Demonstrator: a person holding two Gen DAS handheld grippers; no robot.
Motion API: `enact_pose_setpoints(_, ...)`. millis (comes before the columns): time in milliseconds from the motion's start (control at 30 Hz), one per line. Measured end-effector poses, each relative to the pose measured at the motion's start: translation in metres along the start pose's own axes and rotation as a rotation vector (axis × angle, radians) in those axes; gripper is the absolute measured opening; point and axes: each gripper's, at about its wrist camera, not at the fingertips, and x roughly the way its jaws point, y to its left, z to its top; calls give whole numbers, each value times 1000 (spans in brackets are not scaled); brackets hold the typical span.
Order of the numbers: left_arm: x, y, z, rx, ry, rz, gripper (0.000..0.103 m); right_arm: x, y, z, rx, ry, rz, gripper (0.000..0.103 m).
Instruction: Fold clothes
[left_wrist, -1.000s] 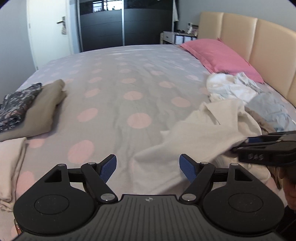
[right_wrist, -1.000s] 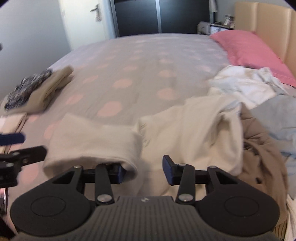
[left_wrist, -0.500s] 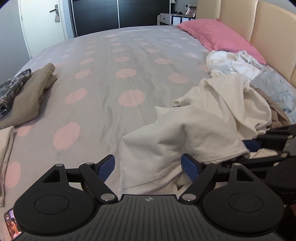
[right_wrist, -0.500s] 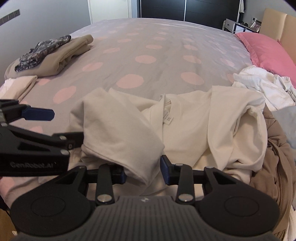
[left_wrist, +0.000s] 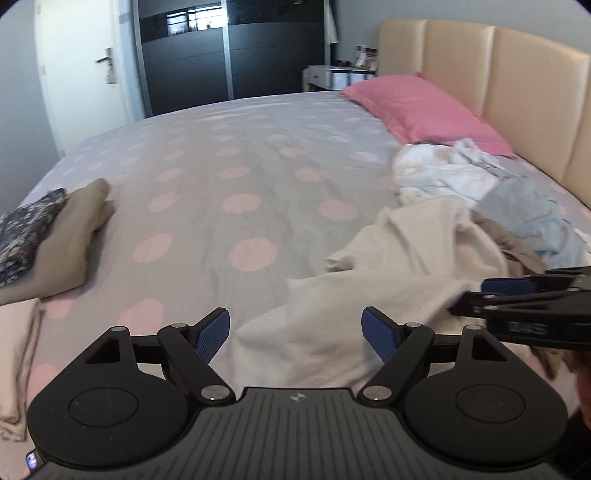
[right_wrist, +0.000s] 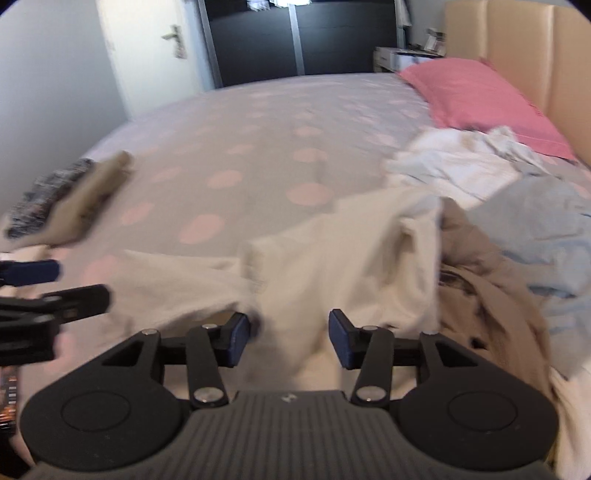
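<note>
Nearest the left wrist camera, the left gripper (left_wrist: 295, 334) stands with its blue pads wide apart over the near edge of the bed (left_wrist: 229, 177); a fold of the cream shirt (left_wrist: 369, 295) lies on the cover between and ahead of the pads, and neither pad presses on it. The right gripper (right_wrist: 290, 341) sits just to its right; its jaws have just been opening, and in the right wrist view the cream shirt (right_wrist: 332, 266) runs through the gap between the pads, though the blur there hides whether the left pad touches the cloth. In the left wrist view the right gripper (left_wrist: 491, 295) shows from the side at the shirt's right end, its fingers spread. The shirt lies crumpled along the near edge, stretching toward the right side of the bed. Against its right flank rests a brown garment (right_wrist: 487, 295), and beyond that a pale blue garment (left_wrist: 535, 218) and a heap of white clothes (left_wrist: 443, 173), all loose near the headboard side. On the left side of the bed a folded tan garment (left_wrist: 70, 240) carries a dark patterned piece (left_wrist: 26, 229) on top, with a folded pale piece (left_wrist: 14, 350) nearer the near left corner. The grey cover with pink spots lies bare across the middle. Farther off, a pink pillow (left_wrist: 417, 107) lies against the beige padded headboard (left_wrist: 517, 96), and beyond the far edge stand a dark wardrobe (left_wrist: 229, 55) and a white door (left_wrist: 85, 74).
</note>
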Motion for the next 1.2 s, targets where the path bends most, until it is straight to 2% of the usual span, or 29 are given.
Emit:
enact_pose_setpoints(100, 7, -16, -4, 70, 22, -29, 79, 1, -10, 0, 52, 11, 22, 52)
enact_pose_setpoints(200, 21, -27, -13, 124, 57, -37, 79, -4, -11, 1, 57, -15, 49, 53)
enact_pose_setpoints(267, 32, -31, -21, 148, 79, -24, 79, -4, -11, 1, 63, -8, 81, 53)
enact_pose_setpoints(367, 45, -32, -30, 170, 100, 24, 79, 0, -5, -1, 30, 20, 76, 53)
enact_pose_setpoints(433, 52, -26, -32, 149, 106, 44, 79, 2, -2, -2, 8, 30, 87, 53)
enact_pose_setpoints(500, 56, -14, -31, 91, 117, 32, 79, 2, 0, -3, -10, 38, 97, 53)
enact_pose_setpoints(567, 57, 0, -28, 11, 128, 18, 75, 4, 0, -5, -17, 45, 97, 53)
enact_pose_setpoints(667, 55, 15, -26, -46, 115, 26, 70, 4, -1, -6, -11, 54, 114, 54)
enact_pose_setpoints(733, 51, 23, -23, -80, 91, 50, 65, 5, -1, -7, -21, 55, 71, 54)
enact_pose_setpoints(867, 44, 37, -16, -116, 44, 107, 65, 8, -9, -7, 17, 63, 0, 54)
enact_pose_setpoints(1033, 42, 45, -14, -140, 20, 167, 64, 25, -29, -8, 66, 149, -228, 54)
enact_pose_setpoints(1100, 38, 46, -11, -138, 3, 192, 65, 27, -43, -9, 150, 173, -218, 55)
enact_pose_setpoints(1200, 31, 46, -7, -133, -13, 119, 65, 27, -57, -9, 250, 181, -191, 55)
